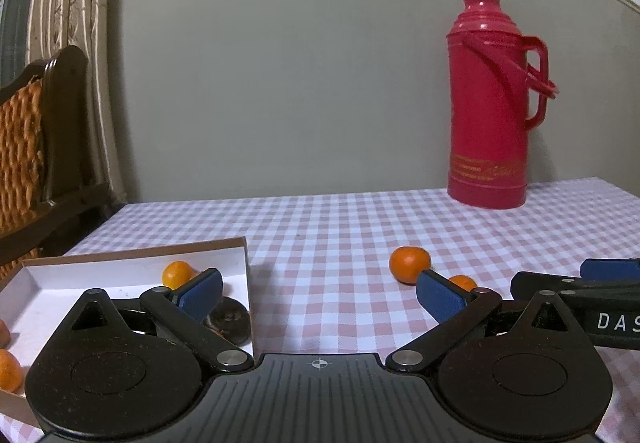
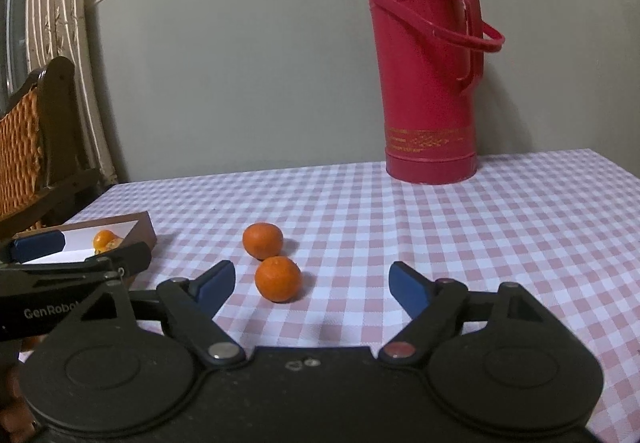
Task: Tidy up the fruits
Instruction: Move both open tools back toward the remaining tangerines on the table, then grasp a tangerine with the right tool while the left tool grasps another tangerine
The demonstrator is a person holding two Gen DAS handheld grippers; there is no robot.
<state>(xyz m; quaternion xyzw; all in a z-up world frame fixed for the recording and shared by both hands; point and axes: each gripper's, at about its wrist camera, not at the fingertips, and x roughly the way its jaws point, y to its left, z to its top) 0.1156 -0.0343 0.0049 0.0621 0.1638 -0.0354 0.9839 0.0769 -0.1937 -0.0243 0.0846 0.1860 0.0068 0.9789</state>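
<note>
Mandarin (image 2: pixel 277 279) between wide-spread right tool (image 2: pixel 311 283) fingers

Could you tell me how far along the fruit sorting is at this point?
Partly done. Done: several oranges, such as this orange, and a dark fruit lie in the box. In hand: nothing; the right gripper is open near the nearer orange, the left gripper open and empty. Left: that one and the farther orange on the tablecloth.

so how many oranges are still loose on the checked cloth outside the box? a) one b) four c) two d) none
c: the right wrist view shows two oranges, a nearer orange and a farther orange, on the tablecloth beside the box.
</note>
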